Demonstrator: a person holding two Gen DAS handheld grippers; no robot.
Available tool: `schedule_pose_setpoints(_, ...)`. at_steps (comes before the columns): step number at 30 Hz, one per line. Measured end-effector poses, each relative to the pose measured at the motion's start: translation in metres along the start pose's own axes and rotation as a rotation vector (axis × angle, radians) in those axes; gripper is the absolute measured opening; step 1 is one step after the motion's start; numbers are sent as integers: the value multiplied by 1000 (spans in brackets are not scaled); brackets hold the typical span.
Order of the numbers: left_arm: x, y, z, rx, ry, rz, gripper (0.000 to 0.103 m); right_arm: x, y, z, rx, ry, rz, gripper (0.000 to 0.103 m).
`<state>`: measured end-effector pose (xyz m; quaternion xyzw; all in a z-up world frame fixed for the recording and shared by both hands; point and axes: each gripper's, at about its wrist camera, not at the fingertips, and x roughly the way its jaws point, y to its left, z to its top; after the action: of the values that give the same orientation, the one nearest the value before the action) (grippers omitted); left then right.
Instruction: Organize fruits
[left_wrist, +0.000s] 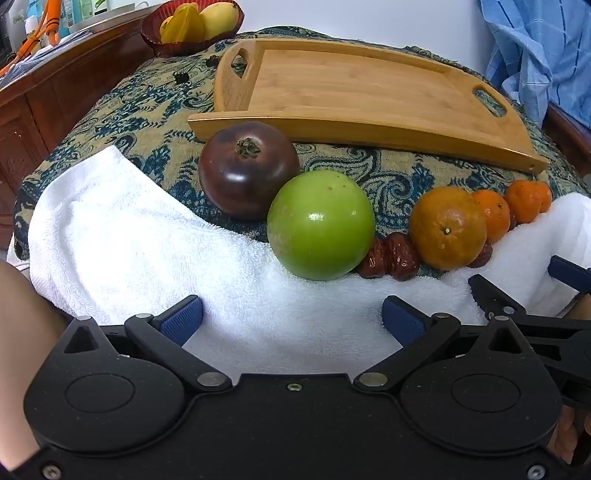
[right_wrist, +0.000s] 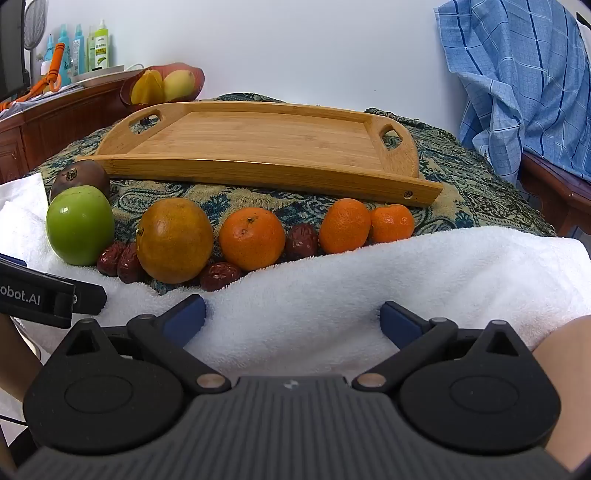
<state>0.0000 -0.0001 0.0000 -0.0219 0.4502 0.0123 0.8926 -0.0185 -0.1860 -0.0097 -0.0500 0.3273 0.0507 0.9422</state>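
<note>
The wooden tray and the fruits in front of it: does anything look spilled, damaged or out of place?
Nothing looks spilled or damaged. The wooden tray sits empty and level on the patterned cloth. All loose fruit, from the green apple to the small oranges, lies in a row along the white towel, not yet on the tray.

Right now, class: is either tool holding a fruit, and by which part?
Nothing is held: the left tool and right tool are both open over the white towel.

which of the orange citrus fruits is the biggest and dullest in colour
The brownish-orange one at the left end of the citrus row, beside the green apple; the other three are smaller and brighter.
</note>
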Motion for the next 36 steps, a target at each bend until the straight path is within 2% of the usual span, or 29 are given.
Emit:
schedule_pose_setpoints(11, -3, -6, -3, 4, -1, -1, 103, 0, 1, 0, -1, 1, -1, 103)
schedule_pose_setpoints(16, 1, 3, -7, -2, 3, -7, 103, 0, 1, 0, -1, 0, -1, 103)
schedule_pose_setpoints(36, 1, 0, -1, 2, 8, -8, 103, 0, 1, -1, -2, -1, -2, 103)
